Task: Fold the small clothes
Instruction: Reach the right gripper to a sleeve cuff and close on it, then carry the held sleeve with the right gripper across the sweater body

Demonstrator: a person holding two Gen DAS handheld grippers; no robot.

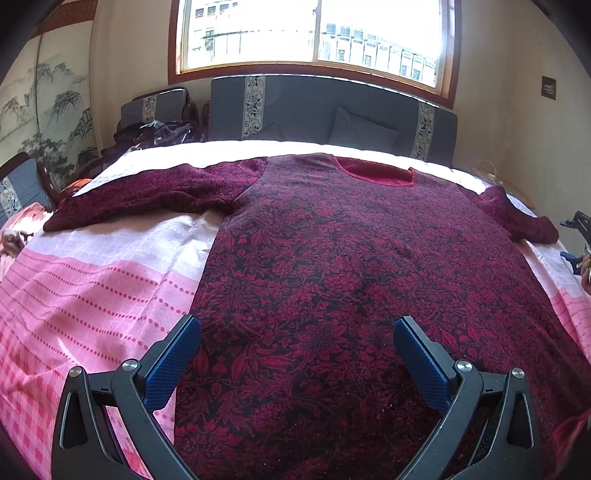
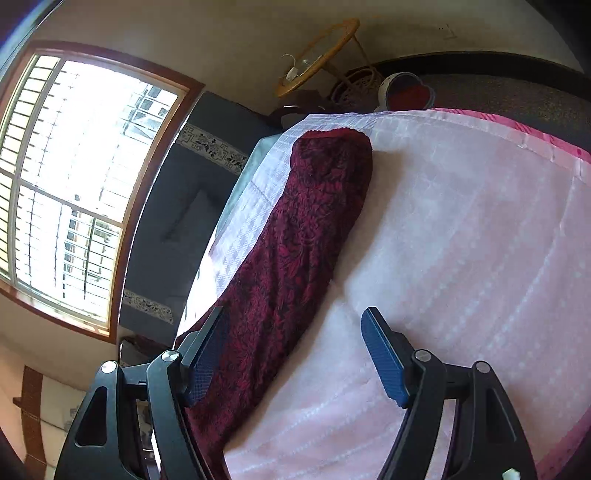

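A dark red floral sweater lies flat on the pink bedspread, neckline toward the window, both sleeves spread out. My left gripper is open above the sweater's lower body, its blue pads either side of the cloth, holding nothing. My right gripper is open over the base of the sweater's right sleeve, which stretches away toward its cuff. The right gripper also shows at the right edge of the left wrist view. Neither gripper grips cloth.
A grey headboard with cushions stands under the window. Dark clothes lie at the bed's far left corner. A rattan side table and a red and white object stand beyond the bed's edge.
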